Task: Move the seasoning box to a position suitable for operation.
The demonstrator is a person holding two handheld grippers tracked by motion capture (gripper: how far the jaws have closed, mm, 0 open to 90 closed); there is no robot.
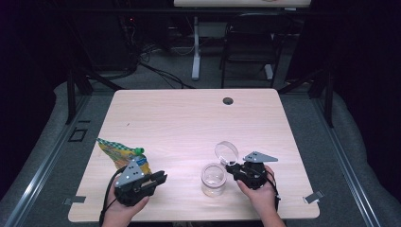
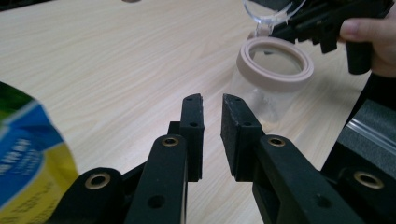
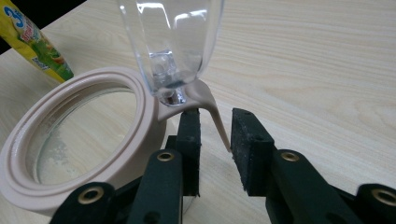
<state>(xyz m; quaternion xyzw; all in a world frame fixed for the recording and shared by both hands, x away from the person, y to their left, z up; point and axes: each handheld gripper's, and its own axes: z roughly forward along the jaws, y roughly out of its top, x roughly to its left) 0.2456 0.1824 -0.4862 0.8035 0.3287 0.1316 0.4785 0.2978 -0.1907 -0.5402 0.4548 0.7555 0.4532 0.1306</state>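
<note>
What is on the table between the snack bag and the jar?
Just the left gripper, beside the snack bag; then bare table up to the jar, in the high view.

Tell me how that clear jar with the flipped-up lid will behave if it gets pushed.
The jar looks like thin, empty clear plastic, so probably light and apt to slide. Its raised lid may make it tip toward the hinge. The smooth table likely gives little grip.

A high camera looks forward and down over the whole table [image 1: 189, 118]. Each gripper camera sits low, close along its own black jaws. All three views share the clear jar [image 1: 213, 179] [image 2: 275, 70] [image 3: 79, 154] with its beige rim
</note>
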